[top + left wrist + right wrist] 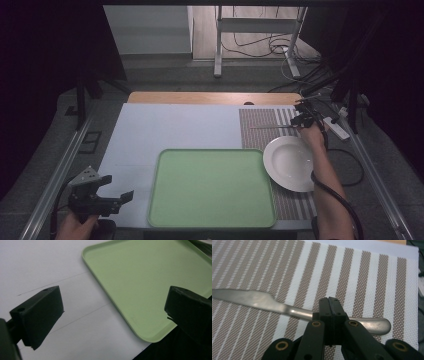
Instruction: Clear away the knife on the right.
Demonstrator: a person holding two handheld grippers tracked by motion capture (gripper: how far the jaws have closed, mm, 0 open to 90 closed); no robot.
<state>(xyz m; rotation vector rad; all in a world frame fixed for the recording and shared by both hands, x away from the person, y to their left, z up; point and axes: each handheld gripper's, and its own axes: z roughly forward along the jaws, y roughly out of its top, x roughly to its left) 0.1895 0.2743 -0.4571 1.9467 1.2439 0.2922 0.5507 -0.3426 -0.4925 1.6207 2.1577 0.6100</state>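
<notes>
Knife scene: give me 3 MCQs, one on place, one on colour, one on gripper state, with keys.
1. Where does the knife lie?
A. on the striped placemat
B. in the tray
C. on the plate

2. What colour is the tray?
A. white
B. light green
C. brown

3. How does the right gripper stand?
A. wide open above the plate
B. shut on nothing
C. shut on the knife's handle

Key: 1 A, the right gripper view shows the blade flat on the brown and white stripes. 2 B, the high view shows a green tray beside the white plate. 3 C, the jaws meet around the handle, which sticks out on both sides.
</notes>
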